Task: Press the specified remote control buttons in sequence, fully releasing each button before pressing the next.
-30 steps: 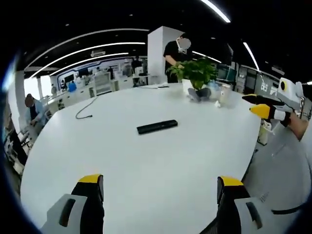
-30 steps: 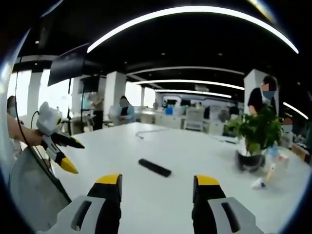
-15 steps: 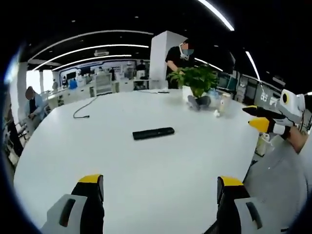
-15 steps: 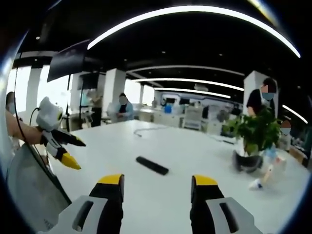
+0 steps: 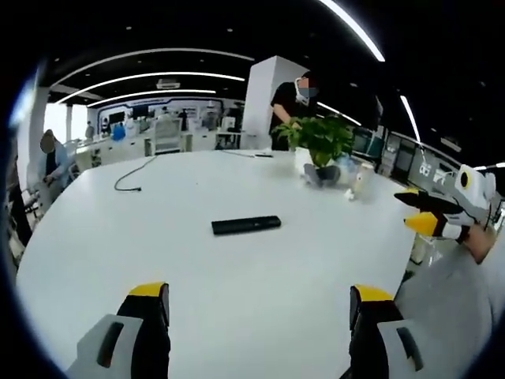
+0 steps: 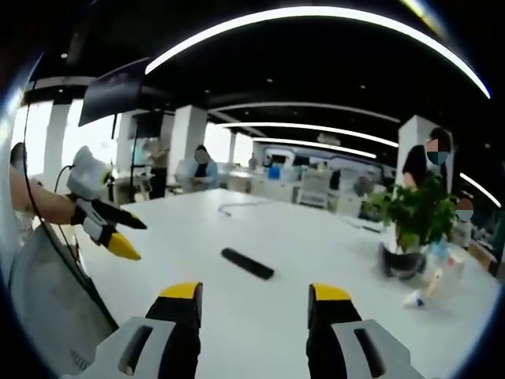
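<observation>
Left gripper view: remote (image 5: pixel 245 225) flat on counter (image 5: pixel 158 260), well ahead of wide-spread fingers (image 5: pixel 145 304), empty. Right gripper (image 5: pixel 430 217) off to the side. Right gripper view: fingers (image 6: pixel 182 304) likewise wide, holding nothing, remote (image 6: pixel 247 263) ahead, probably staged before first press.

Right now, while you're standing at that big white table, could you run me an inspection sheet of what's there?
Surface: white table, mostly bare.
Job's things: black remote control lying flat mid-table, untouched.
Clutter: potted plant at the far edge, with a small bottle lying beside it.
Grippers: left gripper and right gripper both open, hanging above the near table edge, short of the remote.
Cables: a dark cable on the far side of the table.
Surroundings: open office with people standing and seated, ceiling light strips.
</observation>
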A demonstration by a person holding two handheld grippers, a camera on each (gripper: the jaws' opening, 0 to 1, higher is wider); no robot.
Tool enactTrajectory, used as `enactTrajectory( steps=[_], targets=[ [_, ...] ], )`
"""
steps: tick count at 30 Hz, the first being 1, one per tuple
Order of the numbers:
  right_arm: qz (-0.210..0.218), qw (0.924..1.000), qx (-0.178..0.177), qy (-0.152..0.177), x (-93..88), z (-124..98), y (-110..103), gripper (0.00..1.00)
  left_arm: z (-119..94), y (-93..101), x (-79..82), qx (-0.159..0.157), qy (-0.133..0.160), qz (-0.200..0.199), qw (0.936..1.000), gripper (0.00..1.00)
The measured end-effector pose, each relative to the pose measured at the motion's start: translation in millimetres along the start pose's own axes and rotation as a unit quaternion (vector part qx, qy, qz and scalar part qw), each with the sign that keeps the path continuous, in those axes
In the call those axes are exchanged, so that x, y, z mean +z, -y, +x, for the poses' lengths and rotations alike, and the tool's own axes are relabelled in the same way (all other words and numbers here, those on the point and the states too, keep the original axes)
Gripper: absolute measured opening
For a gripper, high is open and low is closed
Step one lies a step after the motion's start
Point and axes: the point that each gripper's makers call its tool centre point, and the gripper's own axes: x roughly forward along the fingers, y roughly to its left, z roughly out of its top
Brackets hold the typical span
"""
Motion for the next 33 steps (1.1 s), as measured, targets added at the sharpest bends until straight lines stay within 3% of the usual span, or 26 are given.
enactTrajectory(
  steps=[15,19,23,33],
  targets=[
    [-0.013,0.9998,-0.003,-0.012,-4.0,1,0,0.5,28,17.2,21.6,-0.06,-0.016,0.044,0.9971,0.98],
    [-0.013,0.9998,-0.004,-0.015,-5.2,1,1,0.5,36,13.9,19.7,-0.07,-0.021,0.034,0.9968,0.98],
    [-0.016,0.9997,-0.004,-0.017,-6.1,2,1,0.49,42,7.8,14.7,-0.072,-0.04,0.059,0.9948,0.98],
    [-0.017,0.9996,-0.005,-0.023,-8.4,3,1,0.49,59,1.7,11.0,-0.086,-0.061,0.078,0.9914,0.98]
  ],
)
